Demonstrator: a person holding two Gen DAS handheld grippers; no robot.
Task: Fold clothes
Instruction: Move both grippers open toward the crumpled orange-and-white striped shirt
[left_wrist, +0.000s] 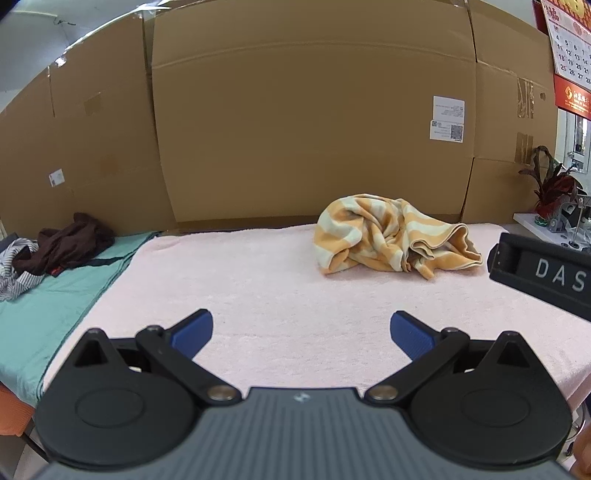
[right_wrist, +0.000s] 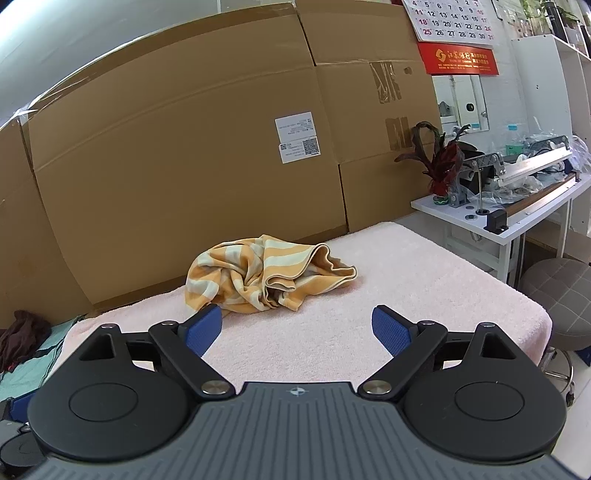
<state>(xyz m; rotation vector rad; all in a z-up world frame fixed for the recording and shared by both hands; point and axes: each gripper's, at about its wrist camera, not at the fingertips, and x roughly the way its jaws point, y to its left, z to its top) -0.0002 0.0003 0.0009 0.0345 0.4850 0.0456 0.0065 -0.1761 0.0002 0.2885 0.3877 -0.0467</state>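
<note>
While both my tongs hang spread wide and empty over the pink towel (left_wrist: 280, 280), the worry is the grab itself. The striped garment (left_wrist: 391, 236) sits as a twisted heap, so if I pinch into the bulk rather than a free hem I will likely lift several layers at once and the knot will tighten instead of opening flat. It lies near the far edge, close to the cardboard boxes (left_wrist: 310, 122), ahead and to the right of my left gripper (left_wrist: 301, 328). From my right gripper (right_wrist: 297, 325) it is nearer, just beyond the left fingertip (right_wrist: 207, 325) and not touching it.
</note>
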